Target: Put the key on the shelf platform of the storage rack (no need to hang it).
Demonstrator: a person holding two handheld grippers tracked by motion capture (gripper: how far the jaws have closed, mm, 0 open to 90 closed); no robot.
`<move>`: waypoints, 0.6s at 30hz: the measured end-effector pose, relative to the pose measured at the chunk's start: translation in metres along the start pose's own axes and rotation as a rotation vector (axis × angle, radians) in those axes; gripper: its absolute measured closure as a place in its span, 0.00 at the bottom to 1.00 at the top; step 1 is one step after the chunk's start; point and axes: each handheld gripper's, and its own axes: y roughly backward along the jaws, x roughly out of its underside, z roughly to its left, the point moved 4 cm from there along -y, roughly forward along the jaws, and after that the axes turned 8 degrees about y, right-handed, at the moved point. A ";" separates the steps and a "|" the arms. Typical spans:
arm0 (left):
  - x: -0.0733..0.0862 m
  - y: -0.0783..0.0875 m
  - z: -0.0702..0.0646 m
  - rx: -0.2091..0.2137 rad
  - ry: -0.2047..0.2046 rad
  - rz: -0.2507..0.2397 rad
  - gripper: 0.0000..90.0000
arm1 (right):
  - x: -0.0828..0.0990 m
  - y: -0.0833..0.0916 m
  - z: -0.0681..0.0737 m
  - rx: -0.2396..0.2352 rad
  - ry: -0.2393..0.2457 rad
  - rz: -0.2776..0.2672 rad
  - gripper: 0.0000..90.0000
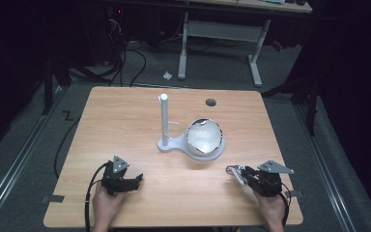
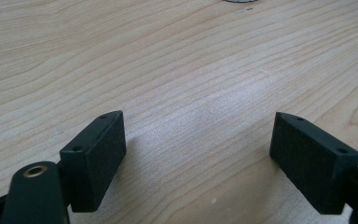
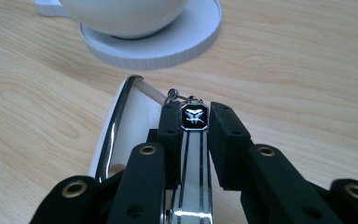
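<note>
Two grippers rest low on a wooden table, one in each of a person's hands, seen from the high view: the left gripper near the front left, the right gripper near the front right. Between and beyond them stands a white stand with an upright post, and on its round base sits a white bowl.

From above, the thing in the right gripper reads as little more than a pale sliver with a small ring at its tip. The right gripper view settles it (and closely): a slim white and chrome keychain lies clamped between the pads, its black emblem plate and small metal ring poking just past the fingertips. Its long axis runs straight along the jaws, ring end pointing ahead toward the stand's base, rear end running back under the gripper body. A curved white and chrome part sits just outside the jaw at that view's left; what it is cannot be told.

The left gripper view offers what the high view cannot: jaws standing wide apart, with bare wood grain between the pads and ahead of them.
</note>
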 end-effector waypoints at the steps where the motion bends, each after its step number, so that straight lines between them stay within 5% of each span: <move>1: 0.000 0.000 0.000 0.000 0.000 0.000 0.21 | -0.002 0.001 0.000 -0.002 0.009 -0.006 0.84; 18: 0.000 0.000 0.000 0.000 0.000 0.000 0.21 | -0.029 0.014 0.004 -0.021 0.059 -0.050 0.84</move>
